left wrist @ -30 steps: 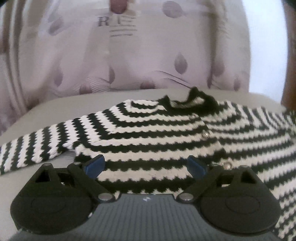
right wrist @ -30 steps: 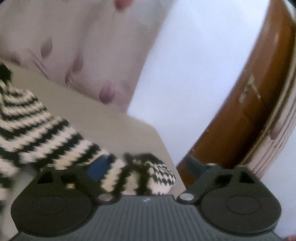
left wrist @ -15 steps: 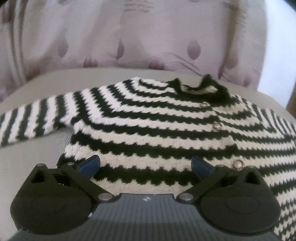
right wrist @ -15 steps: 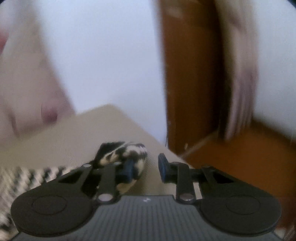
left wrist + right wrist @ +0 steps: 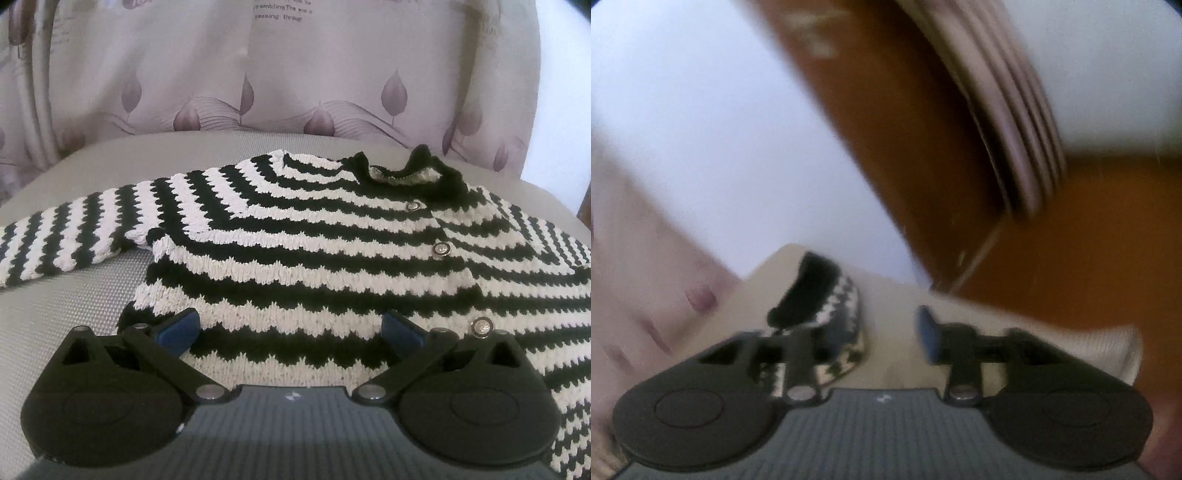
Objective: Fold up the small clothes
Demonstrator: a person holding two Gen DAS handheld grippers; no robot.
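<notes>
A black-and-white striped knit cardigan [image 5: 314, 240] with silver buttons lies spread flat on a grey cushioned surface [image 5: 66, 295], collar at the far side, one sleeve stretched out to the left. My left gripper [image 5: 290, 332] is open and empty, its blue-padded fingers hovering over the cardigan's near hem. In the right wrist view, the cardigan's other sleeve cuff [image 5: 827, 295] lies beside my left finger. My right gripper [image 5: 882, 332] is open, and nothing sits between the pads. The view is blurred.
A lilac leaf-print curtain [image 5: 295, 74] hangs behind the surface. In the right wrist view a white wall [image 5: 701, 110], a brown wooden door frame [image 5: 894, 147] and the surface's corner edge [image 5: 1071, 339] show close by.
My left gripper has moved slightly closer to and lower over the cardigan. My right gripper has swung right along the sleeve to its cuff, its fingers narrowing from wide open to partly open.
</notes>
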